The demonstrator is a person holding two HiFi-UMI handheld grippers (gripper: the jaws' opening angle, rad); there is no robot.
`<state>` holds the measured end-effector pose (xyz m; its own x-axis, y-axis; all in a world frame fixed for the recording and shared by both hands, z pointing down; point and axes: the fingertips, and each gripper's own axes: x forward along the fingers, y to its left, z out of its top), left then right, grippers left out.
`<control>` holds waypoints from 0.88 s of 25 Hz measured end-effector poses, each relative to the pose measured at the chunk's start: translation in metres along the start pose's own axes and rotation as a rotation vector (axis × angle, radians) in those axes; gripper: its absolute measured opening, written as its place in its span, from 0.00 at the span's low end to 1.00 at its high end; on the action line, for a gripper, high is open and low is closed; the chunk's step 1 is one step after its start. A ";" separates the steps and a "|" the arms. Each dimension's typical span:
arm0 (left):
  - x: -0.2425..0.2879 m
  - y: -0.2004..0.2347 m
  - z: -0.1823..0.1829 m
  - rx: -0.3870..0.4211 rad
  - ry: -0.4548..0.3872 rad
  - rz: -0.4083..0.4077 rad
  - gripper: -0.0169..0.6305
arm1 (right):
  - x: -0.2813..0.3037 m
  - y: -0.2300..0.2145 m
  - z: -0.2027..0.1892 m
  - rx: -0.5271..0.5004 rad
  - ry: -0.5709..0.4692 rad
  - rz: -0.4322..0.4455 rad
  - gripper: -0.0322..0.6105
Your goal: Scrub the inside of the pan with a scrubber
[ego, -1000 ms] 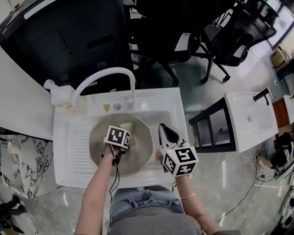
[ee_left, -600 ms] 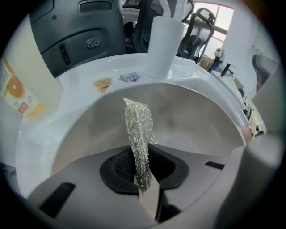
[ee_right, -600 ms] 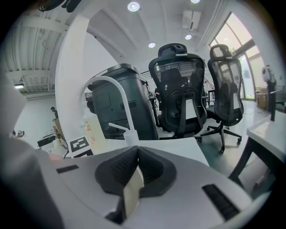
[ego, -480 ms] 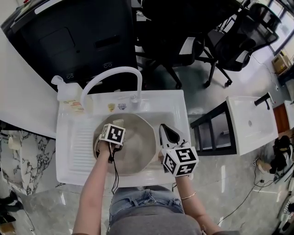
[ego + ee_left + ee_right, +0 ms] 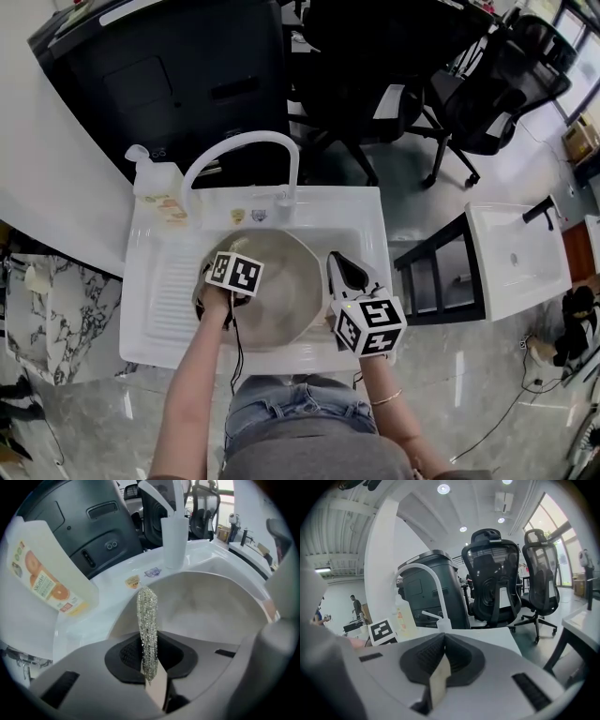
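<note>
Left gripper (image 5: 149, 670) is clamped on the scrubber (image 5: 148, 620): thin sparkly mesh, likely light and floppy, best held low. Pan (image 5: 286, 305) sits mid-sink (image 5: 155, 314). Right gripper (image 5: 349, 274), at the sink's right side, is closed on nothing.

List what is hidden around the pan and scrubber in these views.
Scrubber: hidden in the head view under the left gripper's cube.
Pan: floor beneath the scrubber blocked by the left gripper's body in its view.
Right gripper: its body hides the pan in its view.
Bottle label: print too small in every view.
</note>
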<state>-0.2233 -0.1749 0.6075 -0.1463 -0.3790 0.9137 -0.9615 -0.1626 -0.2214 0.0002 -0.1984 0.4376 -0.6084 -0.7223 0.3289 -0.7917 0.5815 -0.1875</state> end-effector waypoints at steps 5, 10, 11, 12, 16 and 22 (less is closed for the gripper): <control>-0.025 0.017 -0.006 -0.052 -0.064 0.048 0.13 | -0.008 0.002 0.003 -0.012 -0.017 0.018 0.07; -0.054 0.011 -0.012 -0.069 -0.143 -0.018 0.13 | -0.016 0.004 0.003 -0.013 -0.031 0.031 0.07; -0.059 0.003 -0.013 -0.056 -0.149 -0.058 0.13 | -0.018 0.004 0.003 -0.013 -0.033 0.034 0.07; -0.063 -0.008 -0.013 -0.041 -0.149 -0.111 0.13 | -0.019 0.004 0.003 -0.013 -0.036 0.036 0.07; -0.079 -0.067 -0.012 0.009 -0.109 -0.405 0.13 | -0.028 0.003 0.003 -0.017 -0.044 0.042 0.07; -0.082 -0.135 -0.010 0.131 0.018 -0.654 0.12 | -0.044 -0.012 0.002 -0.002 -0.060 0.015 0.07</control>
<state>-0.0842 -0.1130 0.5662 0.4529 -0.1497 0.8789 -0.8173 -0.4636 0.3422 0.0360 -0.1747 0.4236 -0.6225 -0.7348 0.2695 -0.7824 0.5931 -0.1900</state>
